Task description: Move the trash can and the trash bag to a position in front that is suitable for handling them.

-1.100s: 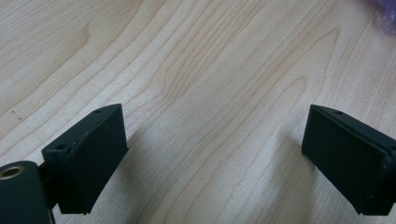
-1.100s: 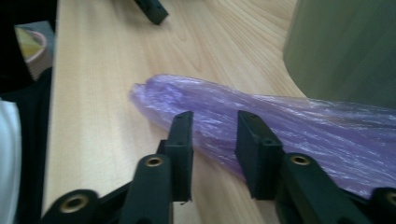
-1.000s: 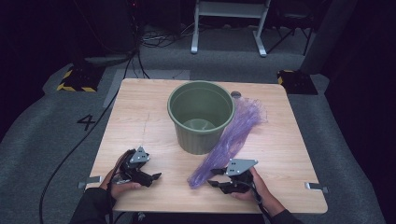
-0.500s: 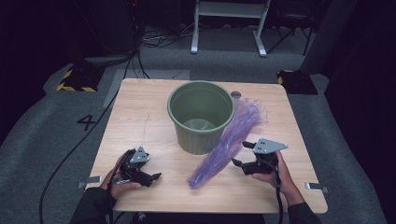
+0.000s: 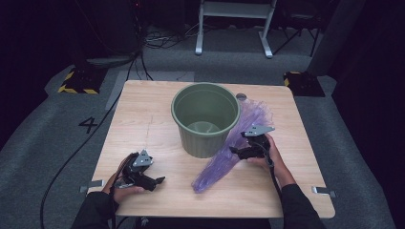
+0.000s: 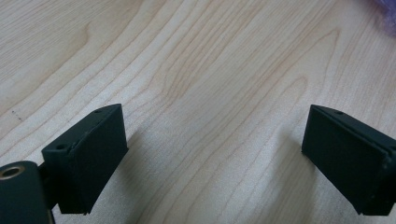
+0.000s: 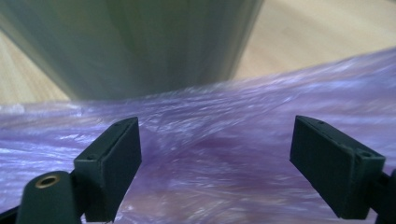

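Listing one purple plastic bag [image 5: 239,143], twisted into a long strip that lies flat on the table [image 5: 143,119], straight ahead of and beneath the right gripper [image 5: 241,151] and touching the bucket's wall on the far side of that claw. Item: right gripper, jaws spread wide after just opening, film visible between and below them in the right gripper view [image 7: 224,154], nothing pinched. Item: one green bucket [image 5: 206,119], upright, empty so far as can be seen, just beyond the right claw across the bag. Item: left gripper [image 5: 148,180], jaws spread, resting low over bare wood with nothing between them, well apart from bag and bucket. Count: one bag, one bucket, two grippers, one table. Risks, as judged: thin slippery film may slide out of a shallow pinch, so the jaws could close on a single loose fold and drag the strip instead of lifting it; a grab made this close to the bucket could nudge or tip that light vessel; the bag's far end, lying against the bucket, may snag on it.
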Action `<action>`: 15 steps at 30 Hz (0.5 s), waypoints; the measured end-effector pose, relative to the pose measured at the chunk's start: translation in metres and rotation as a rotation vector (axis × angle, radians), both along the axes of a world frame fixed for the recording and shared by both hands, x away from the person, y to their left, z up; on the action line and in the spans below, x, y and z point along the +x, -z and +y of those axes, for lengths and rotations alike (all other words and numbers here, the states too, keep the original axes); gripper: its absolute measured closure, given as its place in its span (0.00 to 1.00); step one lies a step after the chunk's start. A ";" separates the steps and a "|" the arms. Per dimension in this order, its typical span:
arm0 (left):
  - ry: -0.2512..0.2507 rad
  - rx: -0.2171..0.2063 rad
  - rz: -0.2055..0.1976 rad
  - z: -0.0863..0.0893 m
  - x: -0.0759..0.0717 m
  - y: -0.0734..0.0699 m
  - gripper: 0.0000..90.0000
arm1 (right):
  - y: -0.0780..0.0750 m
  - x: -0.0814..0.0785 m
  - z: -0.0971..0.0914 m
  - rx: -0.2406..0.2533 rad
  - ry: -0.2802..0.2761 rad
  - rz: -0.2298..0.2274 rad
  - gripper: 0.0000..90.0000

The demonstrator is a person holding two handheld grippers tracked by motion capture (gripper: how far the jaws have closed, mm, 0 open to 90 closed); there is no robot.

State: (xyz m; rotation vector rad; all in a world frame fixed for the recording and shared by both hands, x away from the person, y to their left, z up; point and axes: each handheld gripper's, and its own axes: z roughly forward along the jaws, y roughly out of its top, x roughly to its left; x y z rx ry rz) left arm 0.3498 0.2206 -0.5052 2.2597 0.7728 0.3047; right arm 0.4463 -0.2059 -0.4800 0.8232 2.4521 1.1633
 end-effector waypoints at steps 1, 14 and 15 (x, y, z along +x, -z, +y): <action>-0.002 0.000 -0.002 0.000 0.000 0.000 0.07 | 0.003 0.000 0.002 -0.011 -0.006 0.012 0.18; -0.007 0.000 -0.001 -0.001 0.000 0.000 0.07 | -0.006 -0.025 -0.004 0.058 -0.076 -0.048 0.20; -0.007 0.000 -0.001 -0.001 0.000 0.000 0.07 | -0.007 -0.027 -0.004 0.061 -0.081 -0.049 0.19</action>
